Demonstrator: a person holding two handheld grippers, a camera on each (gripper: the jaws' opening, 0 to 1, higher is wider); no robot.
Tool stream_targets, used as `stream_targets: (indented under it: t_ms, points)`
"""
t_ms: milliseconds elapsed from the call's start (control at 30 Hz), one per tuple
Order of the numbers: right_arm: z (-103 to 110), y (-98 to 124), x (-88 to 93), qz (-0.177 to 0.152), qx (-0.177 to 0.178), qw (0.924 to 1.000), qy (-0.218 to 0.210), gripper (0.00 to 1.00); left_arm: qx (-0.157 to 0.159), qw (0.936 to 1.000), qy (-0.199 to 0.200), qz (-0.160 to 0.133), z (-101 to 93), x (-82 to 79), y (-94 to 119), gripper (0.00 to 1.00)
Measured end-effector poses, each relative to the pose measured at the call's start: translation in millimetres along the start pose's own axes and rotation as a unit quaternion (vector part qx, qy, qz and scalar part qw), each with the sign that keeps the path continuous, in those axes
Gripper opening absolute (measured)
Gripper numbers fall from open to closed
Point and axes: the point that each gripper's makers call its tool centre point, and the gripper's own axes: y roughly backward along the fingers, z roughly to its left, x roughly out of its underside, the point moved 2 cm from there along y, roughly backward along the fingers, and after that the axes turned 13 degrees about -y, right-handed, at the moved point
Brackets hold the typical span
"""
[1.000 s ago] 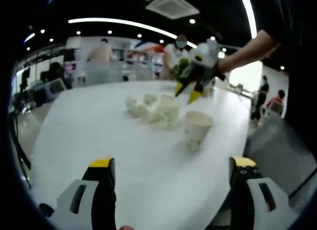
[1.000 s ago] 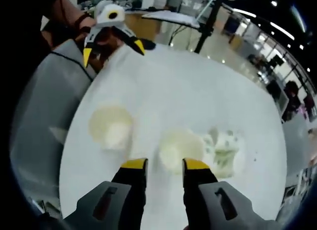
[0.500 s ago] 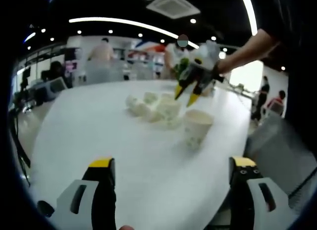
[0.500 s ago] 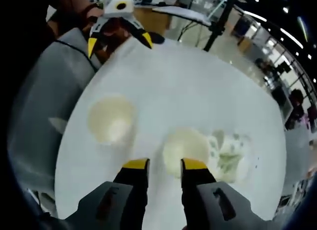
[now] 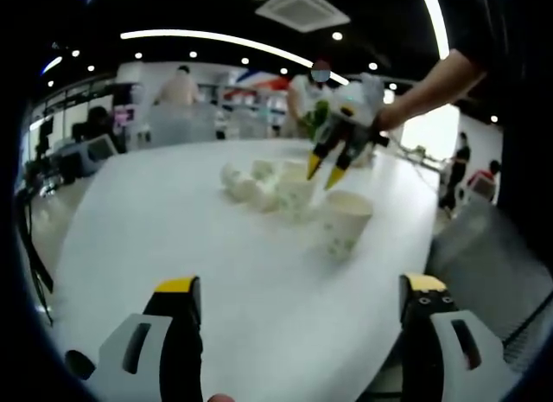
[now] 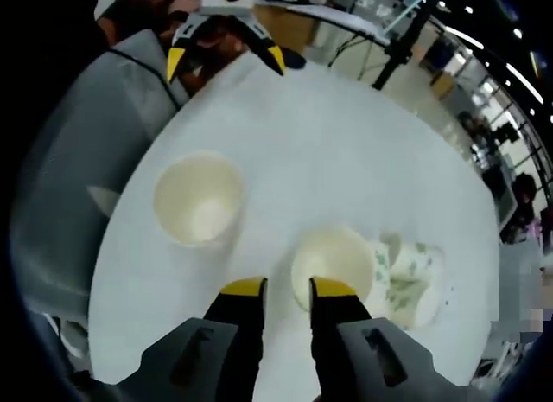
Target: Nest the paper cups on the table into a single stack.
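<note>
Right tongs (image 6: pixel 286 287) have narrowed over cup (image 6: pixel 333 265).

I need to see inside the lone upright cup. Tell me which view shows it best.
The right gripper view: it looks down into the upright cup, showing its rim and pale, empty inside, apart from the other cups. The left gripper view shows the same cup from the side, its inside hidden.

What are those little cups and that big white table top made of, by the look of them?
The cups look like thin paper: the upright cup has a matte cream inside and a rolled rim, and the tipped cups show a printed green pattern. The table looks like a smooth white laminate or painted board with a soft sheen; which of these, I cannot tell.
</note>
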Motion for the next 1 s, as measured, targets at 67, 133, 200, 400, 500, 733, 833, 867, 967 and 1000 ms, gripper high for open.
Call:
stream_targets:
  t_ms: [67,133,200,400,500,733,833,867,967,1000]
  points:
    - [0.3,-0.7,-0.8,0.001,0.0,1.0,0.003,0.15,0.0,1.0,0.001,0.0,-0.2,0.2,0.3,0.93]
    - [0.6,-1.5,-2.2,-0.002,-0.002,1.0,0.002,0.15,0.0,1.0,0.0,0.001,-0.5,0.5,0.6,0.93]
    - [0.7,-2.0,-3.2,-0.002,-0.003,1.0,0.003,0.14,-0.001,1.0,0.001,0.001,-0.8,0.5,1.0,0.93]
    - [-1.1,-5.6,0.6,0.003,-0.005,1.0,0.008,0.13,-0.001,1.0,0.002,0.001,-0.5,1.3,1.3,0.93]
    - [-1.0,-5.6,1.2,0.003,-0.006,0.9999,0.007,0.13,-0.002,1.0,0.002,0.002,-0.7,1.7,1.0,0.93]
    - [-0.4,-7.4,1.6,0.005,-0.013,0.9998,0.012,0.09,-0.002,1.0,0.004,0.002,-0.5,2.7,0.7,0.93]
    - [1.9,-9.3,2.0,0.008,-0.017,0.9996,0.02,0.07,-0.002,1.0,0.005,0.002,-0.8,2.7,0.4,0.93]
    - [3.0,-9.6,1.4,0.008,-0.019,0.9995,0.024,0.06,-0.002,1.0,0.005,0.002,-0.9,2.9,0.3,0.93]
    - [4.6,-10.3,0.6,0.008,-0.022,0.9993,0.028,0.04,-0.001,1.0,0.005,0.003,-1.4,3.3,0.0,0.93]
    - [5.0,-10.4,0.4,0.009,-0.022,0.9993,0.03,0.04,-0.001,1.0,0.004,0.004,-1.2,3.4,-0.1,0.93]
